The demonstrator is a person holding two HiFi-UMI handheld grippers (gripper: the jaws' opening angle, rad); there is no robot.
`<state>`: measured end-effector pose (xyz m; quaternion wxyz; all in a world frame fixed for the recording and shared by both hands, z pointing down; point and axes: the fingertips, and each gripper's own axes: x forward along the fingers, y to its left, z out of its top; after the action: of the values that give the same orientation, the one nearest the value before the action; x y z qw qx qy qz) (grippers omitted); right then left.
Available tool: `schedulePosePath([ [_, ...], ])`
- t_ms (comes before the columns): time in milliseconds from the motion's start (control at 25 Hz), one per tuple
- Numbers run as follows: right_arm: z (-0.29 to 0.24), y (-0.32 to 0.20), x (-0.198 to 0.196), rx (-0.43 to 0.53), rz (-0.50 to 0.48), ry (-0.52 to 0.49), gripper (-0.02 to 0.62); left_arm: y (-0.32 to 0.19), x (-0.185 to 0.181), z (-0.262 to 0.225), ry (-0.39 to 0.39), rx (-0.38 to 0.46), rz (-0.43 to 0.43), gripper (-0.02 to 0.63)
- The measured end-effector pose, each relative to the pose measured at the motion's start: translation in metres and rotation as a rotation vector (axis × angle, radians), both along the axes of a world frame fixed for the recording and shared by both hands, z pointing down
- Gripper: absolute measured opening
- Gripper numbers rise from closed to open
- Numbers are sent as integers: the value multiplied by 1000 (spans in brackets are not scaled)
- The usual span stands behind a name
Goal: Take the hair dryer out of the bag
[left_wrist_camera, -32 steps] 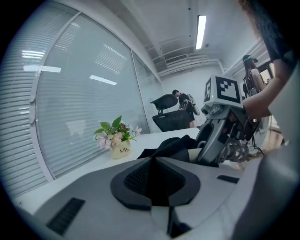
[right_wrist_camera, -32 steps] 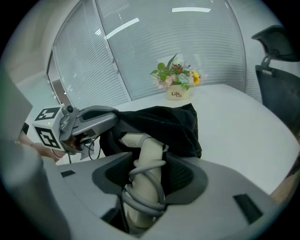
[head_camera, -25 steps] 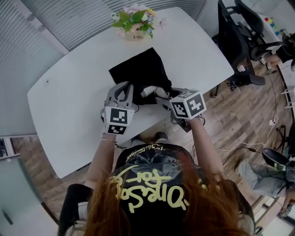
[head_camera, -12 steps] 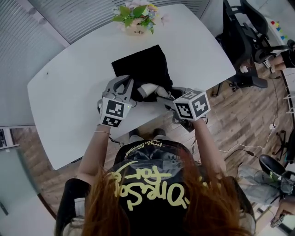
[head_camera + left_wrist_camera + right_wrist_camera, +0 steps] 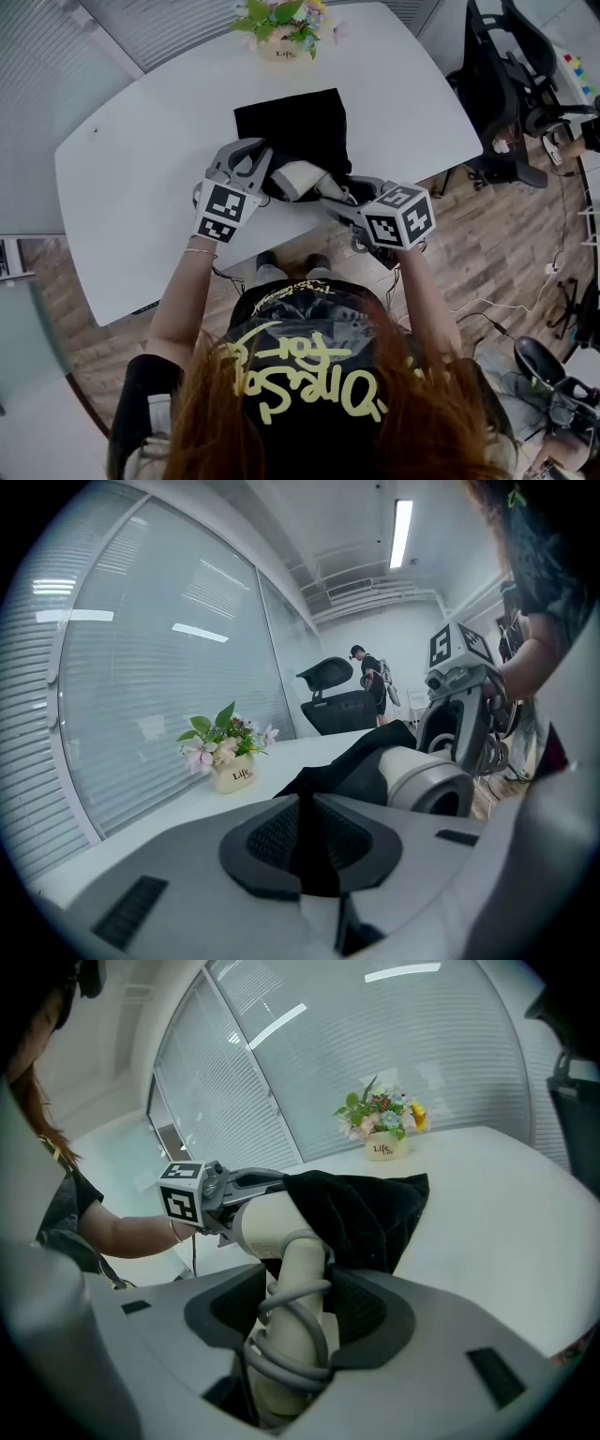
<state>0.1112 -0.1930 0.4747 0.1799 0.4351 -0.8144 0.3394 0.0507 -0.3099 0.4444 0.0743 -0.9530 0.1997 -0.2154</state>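
Note:
A black fabric bag (image 5: 292,129) lies on the white table (image 5: 141,141). A cream hair dryer (image 5: 300,176) sticks out of the bag's near mouth. My left gripper (image 5: 251,167) is at the mouth's left edge. In the left gripper view its jaws (image 5: 305,841) have just been opening a little, and a fold of the bag (image 5: 347,761) still fills the narrow gap between the pads. My right gripper (image 5: 339,197) is shut on the dryer's handle (image 5: 300,1279), which has grey cord wound round it. The barrel (image 5: 267,1227) is half under the bag (image 5: 370,1206).
A pot of flowers (image 5: 281,28) stands at the table's far edge. Office chairs (image 5: 506,84) are off the table's right end, on the wooden floor. The person holding the grippers stands at the near table edge.
More of the cream dryer shows outside the bag's mouth. The right gripper has drawn slightly back towards the person with the handle. The left gripper stays at the bag's edge.

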Motion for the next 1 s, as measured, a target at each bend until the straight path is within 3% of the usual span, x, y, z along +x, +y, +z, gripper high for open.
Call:
schedulePosePath([
  [320, 2, 17, 3, 38, -163, 18, 222, 7, 12, 3, -15, -5, 41, 28],
  [1000, -4, 53, -8, 92, -392, 23, 222, 15, 14, 1, -59, 58, -26, 17],
])
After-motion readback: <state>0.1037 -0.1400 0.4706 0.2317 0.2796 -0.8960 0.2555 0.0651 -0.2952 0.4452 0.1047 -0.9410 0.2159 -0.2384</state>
